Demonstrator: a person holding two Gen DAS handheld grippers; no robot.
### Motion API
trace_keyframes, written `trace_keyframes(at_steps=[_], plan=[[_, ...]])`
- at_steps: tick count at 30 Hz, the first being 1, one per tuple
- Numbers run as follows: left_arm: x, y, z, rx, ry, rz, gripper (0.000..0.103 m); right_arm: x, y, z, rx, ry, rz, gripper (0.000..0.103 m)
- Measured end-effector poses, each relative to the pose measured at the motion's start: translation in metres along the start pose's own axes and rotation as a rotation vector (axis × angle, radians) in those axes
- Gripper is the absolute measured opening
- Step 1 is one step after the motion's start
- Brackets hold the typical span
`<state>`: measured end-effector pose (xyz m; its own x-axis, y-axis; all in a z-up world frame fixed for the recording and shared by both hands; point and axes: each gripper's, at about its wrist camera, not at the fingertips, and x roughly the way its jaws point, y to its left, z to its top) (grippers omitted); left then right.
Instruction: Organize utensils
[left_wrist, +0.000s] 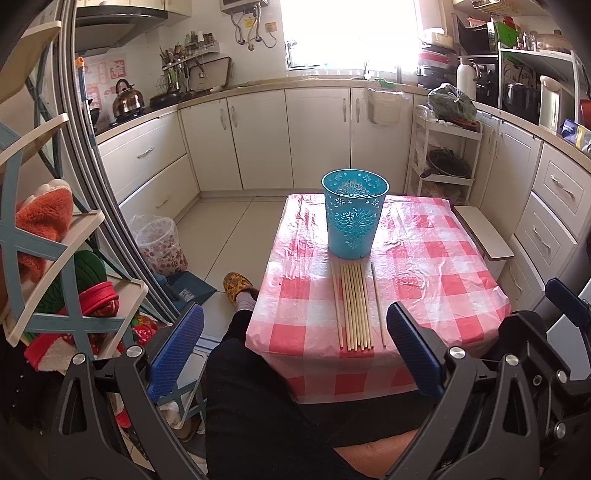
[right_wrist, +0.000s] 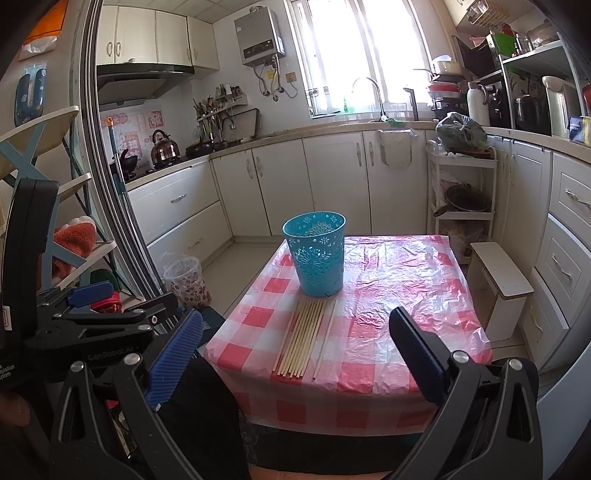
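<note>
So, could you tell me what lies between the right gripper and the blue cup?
The chopsticks lie flat on the tablecloth between the open right gripper and the cup, seen in the right wrist view.

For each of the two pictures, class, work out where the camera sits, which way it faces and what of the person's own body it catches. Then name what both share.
Left wrist view: sits on the left claw, low at the table's near edge, facing the chopsticks and blue basket; both open fingers, a dark-clothed leg and a slippered foot show.

Right wrist view: sits on the right claw, further right, facing likewise; its open fingers and the left claw's body show.

Shared: basket, chopsticks, checked tablecloth, kitchen cabinets.
</note>
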<state>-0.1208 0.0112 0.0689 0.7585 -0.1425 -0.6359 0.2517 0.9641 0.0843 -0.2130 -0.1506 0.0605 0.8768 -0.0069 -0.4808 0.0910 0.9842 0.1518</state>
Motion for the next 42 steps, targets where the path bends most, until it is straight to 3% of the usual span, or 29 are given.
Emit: trace_keyframes(at_steps=[6,10,21,24,28,38,42], plan=[[0.027,0.007,0.005,-0.012,0.039,-0.002,0.095,0.024,-0.004,0.005,-0.025,0.031,-0.034,0.097],[0.051,0.012,0.007,-0.026,0.073,-0.005,0.095,0.052,-0.013,0.006,-0.027,0.107,-0.078,0.097],[0.122,0.022,0.006,-0.067,0.179,-0.043,0.095,0.174,-0.054,-0.003,0.024,0.313,-0.085,0.097],[0.138,0.023,0.006,-0.072,0.201,-0.037,0.095,0.206,-0.057,-0.009,0.030,0.366,-0.080,0.080],[0.158,0.024,0.007,-0.083,0.232,-0.041,0.095,0.242,-0.057,-0.018,0.004,0.412,-0.094,0.066],[0.210,0.009,0.009,-0.078,0.282,-0.094,0.095,0.295,-0.069,-0.026,-0.046,0.454,-0.148,0.036],[0.234,-0.002,0.011,-0.082,0.299,-0.136,0.095,0.300,-0.068,-0.027,-0.097,0.443,-0.123,0.031]])
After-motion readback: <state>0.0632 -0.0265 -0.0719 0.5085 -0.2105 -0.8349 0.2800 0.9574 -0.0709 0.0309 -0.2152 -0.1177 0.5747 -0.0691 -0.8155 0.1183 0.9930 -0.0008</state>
